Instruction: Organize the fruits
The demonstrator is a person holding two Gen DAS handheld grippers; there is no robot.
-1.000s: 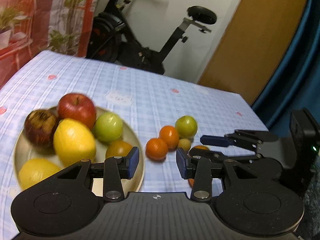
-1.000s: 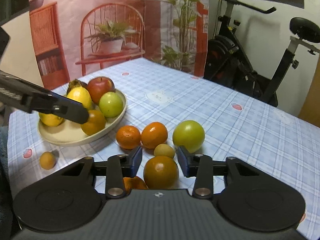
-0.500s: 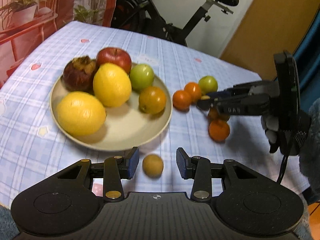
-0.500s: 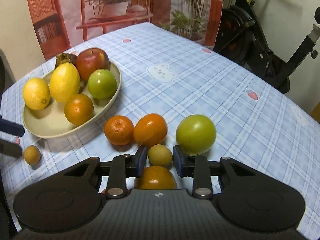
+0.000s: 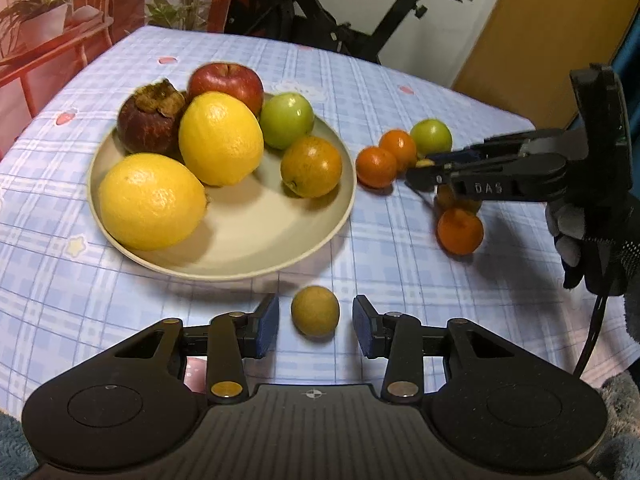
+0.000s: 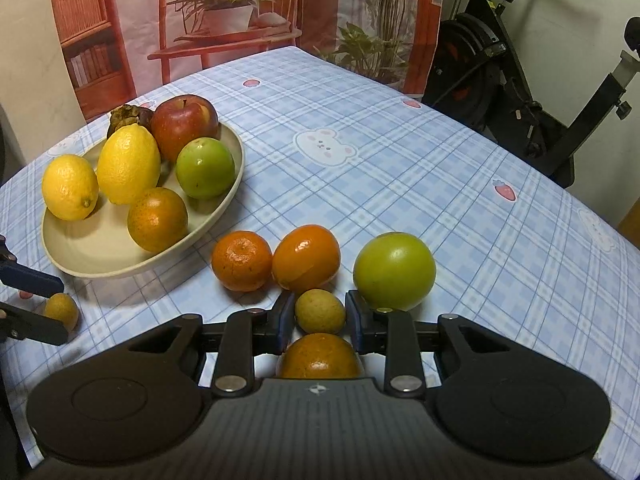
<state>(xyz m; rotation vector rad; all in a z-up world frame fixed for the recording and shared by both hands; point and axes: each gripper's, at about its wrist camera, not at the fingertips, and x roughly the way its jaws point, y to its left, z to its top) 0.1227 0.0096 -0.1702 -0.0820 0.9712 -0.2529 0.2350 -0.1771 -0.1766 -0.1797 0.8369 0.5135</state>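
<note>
Two small round yellow-brown fruits, each about the look of a longan or tiny lime, are what I am taking up. One small fruit (image 6: 320, 311) sits on the tablecloth just in front of a loose cluster: two oranges (image 6: 241, 260) side by side, a large green fruit (image 6: 394, 270) to its right, and another orange (image 6: 319, 356) partly hidden under my tool. My right gripper (image 6: 320, 318) is clamped on this fruit, its blue pads pressing both sides at the widest part.

The other small fruit (image 5: 315, 311) lies alone on the cloth, just beside the near rim of the plate (image 5: 340, 216). My left gripper (image 5: 315, 326) has its jaws apart around it. They have just been closing in, with the fruit between them, but a sliver of cloth shows on each side, so the pads are not yet touching.

I judge both fruits light, firm and smooth-skinned, so round that they could squirt out or roll away. The best hold is across the middle, centred on the pads, with gentle pressure so the skin does not bruise.

The plate holds two lemons (image 5: 152, 202), a red apple (image 5: 226, 82), a dark wrinkled fruit (image 5: 150, 118), a green fruit (image 5: 287, 120) and an orange-brown fruit (image 5: 311, 166), with bare space at its front. An exercise bike (image 6: 520, 92) stands beyond the table.
</note>
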